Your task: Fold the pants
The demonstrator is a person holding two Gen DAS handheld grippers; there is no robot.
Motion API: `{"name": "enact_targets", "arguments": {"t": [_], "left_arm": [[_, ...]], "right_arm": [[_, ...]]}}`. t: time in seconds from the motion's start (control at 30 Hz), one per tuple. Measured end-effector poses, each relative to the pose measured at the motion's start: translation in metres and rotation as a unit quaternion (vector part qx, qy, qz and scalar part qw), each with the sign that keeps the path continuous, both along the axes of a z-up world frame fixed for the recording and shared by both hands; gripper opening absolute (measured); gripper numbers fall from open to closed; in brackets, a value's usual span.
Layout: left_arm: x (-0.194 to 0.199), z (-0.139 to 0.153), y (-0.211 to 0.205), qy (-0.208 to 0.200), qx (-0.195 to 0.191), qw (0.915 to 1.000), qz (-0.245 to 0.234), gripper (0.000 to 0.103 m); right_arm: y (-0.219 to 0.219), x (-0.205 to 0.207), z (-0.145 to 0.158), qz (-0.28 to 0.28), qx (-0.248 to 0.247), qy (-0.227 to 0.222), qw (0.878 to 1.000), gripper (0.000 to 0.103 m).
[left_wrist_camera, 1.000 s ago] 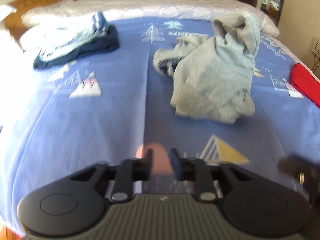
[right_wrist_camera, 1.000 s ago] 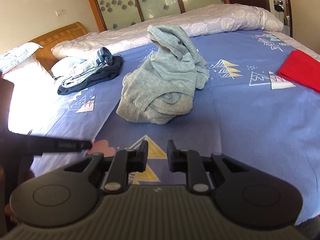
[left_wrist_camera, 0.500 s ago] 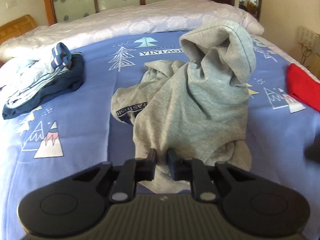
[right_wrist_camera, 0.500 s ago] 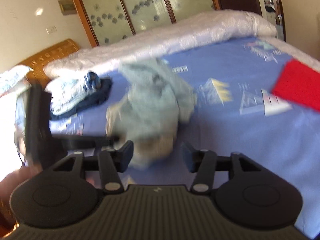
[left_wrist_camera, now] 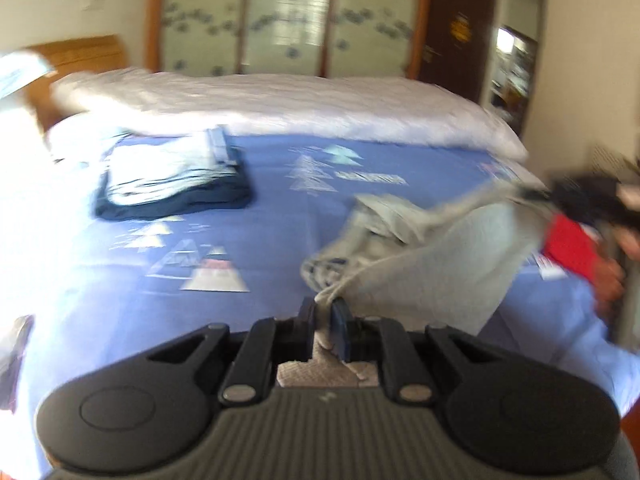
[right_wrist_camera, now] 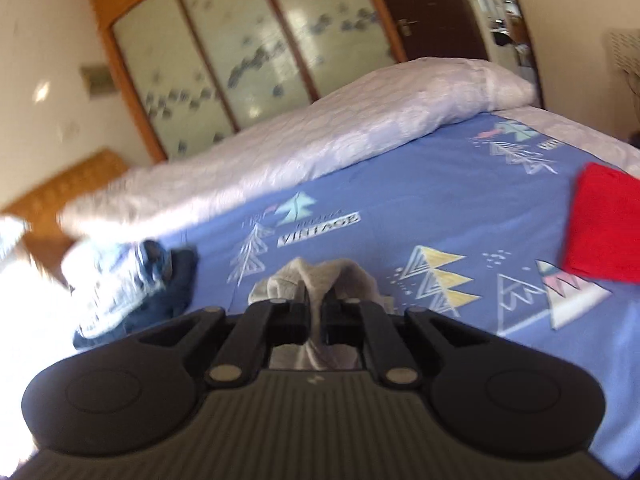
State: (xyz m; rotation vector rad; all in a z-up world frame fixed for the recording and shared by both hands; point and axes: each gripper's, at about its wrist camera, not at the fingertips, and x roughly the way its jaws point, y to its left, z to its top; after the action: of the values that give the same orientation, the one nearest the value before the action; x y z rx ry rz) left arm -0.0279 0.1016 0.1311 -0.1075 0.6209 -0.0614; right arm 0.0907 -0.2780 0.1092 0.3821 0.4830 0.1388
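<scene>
The grey pants (left_wrist_camera: pixel 432 256) hang stretched above the blue patterned bed sheet (left_wrist_camera: pixel 260 236), lifted off it. My left gripper (left_wrist_camera: pixel 324 312) is shut on one bunched edge of the pants. My right gripper (right_wrist_camera: pixel 316 308) is shut on another part of the grey pants (right_wrist_camera: pixel 320 280); it also shows as a dark shape at the far right of the left wrist view (left_wrist_camera: pixel 580 196), pulling the cloth taut. Both views are blurred by motion.
A folded stack of light and dark blue clothes (left_wrist_camera: pixel 172 180) lies at the left of the bed. A folded red garment (right_wrist_camera: pixel 604 224) lies at the right. A white quilt (left_wrist_camera: pixel 280 104) runs along the far side, with wardrobe doors (right_wrist_camera: pixel 240 52) behind.
Both grippers have closed on the grey pants and lifted them off the sheet. The heap has been pulled apart and now hangs stretched between the two grippers.
</scene>
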Motion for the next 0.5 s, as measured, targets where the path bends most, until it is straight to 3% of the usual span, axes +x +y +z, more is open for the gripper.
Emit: {"name": "enact_targets", "arguments": {"t": [0.03, 0.13, 0.23, 0.3, 0.4, 0.43, 0.47, 0.5], "left_arm": [[-0.007, 0.008, 0.02, -0.009, -0.021, 0.9996, 0.02, 0.002], [-0.036, 0.037, 0.069, -0.075, 0.003, 0.9882, 0.134, 0.002], [-0.06, 0.05, 0.112, -0.106, -0.034, 0.9744, 0.195, 0.002], [-0.059, 0.042, 0.122, -0.089, -0.042, 0.9759, 0.195, 0.002], [-0.037, 0.012, 0.112, -0.018, -0.052, 0.9836, 0.172, 0.003], [-0.029, 0.002, 0.106, 0.0, -0.063, 0.9855, 0.157, 0.012], [-0.02, -0.01, 0.097, 0.016, -0.068, 0.987, 0.144, 0.019], [-0.01, -0.021, 0.088, 0.025, -0.068, 0.9888, 0.131, 0.039]], "right_arm": [[-0.009, -0.012, 0.002, 0.003, 0.015, -0.002, 1.0, 0.008], [-0.024, -0.058, -0.005, 0.027, 0.045, 0.019, 0.998, 0.008], [-0.022, -0.091, -0.029, 0.091, 0.059, 0.065, 0.992, 0.012], [-0.015, -0.096, -0.042, 0.089, 0.033, 0.1, 0.99, 0.013], [-0.015, -0.086, -0.042, 0.034, -0.01, 0.107, 0.994, 0.016], [-0.014, -0.082, -0.035, 0.023, -0.014, 0.094, 0.995, 0.023], [-0.011, -0.076, -0.027, 0.022, -0.019, 0.075, 0.997, 0.04], [-0.004, -0.069, -0.02, 0.03, -0.027, 0.058, 0.998, 0.049]]}}
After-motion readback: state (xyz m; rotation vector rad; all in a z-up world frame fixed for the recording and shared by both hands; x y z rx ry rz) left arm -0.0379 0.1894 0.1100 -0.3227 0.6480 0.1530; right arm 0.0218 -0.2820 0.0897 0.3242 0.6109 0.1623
